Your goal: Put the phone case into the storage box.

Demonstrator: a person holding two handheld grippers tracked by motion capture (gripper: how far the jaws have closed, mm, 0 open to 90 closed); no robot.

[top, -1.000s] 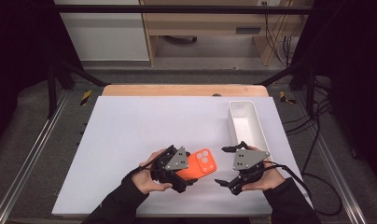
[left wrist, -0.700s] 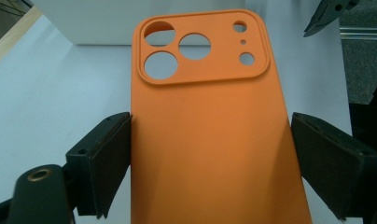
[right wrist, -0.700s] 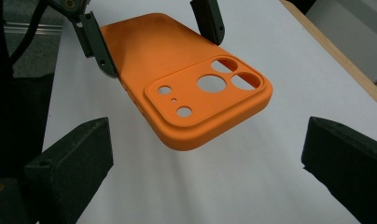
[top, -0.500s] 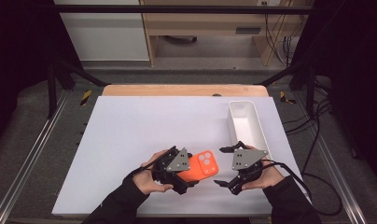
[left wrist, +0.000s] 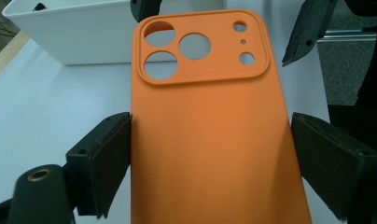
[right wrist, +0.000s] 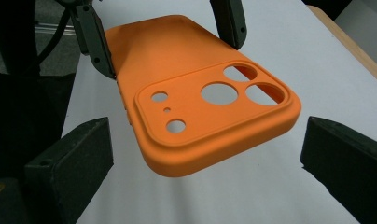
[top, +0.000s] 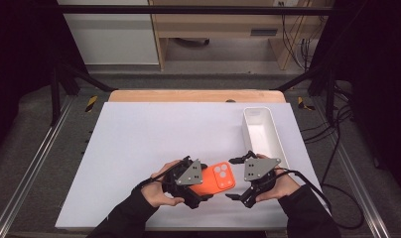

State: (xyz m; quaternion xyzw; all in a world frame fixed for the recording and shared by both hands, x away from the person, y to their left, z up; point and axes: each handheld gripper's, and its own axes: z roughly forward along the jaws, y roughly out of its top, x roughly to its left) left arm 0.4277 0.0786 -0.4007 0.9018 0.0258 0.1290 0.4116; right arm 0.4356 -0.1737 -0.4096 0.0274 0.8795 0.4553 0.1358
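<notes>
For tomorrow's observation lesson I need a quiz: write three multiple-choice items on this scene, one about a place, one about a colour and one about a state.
1. Where does the white tray stand?
A. by the table's right edge
B. at the left edge
C. under the case

2. What colour is the phone case?
A. blue
B. orange
C. green

3. How do the jaws of the right gripper stand?
A. shut on the tray
B. open, on either side of the case's camera end
C. clamped on a cable

Answers: 1 A, the high view shows it right of the hands. 2 B, all views show orange. 3 B, gaps show on both sides while the left gripper holds the case.
</notes>
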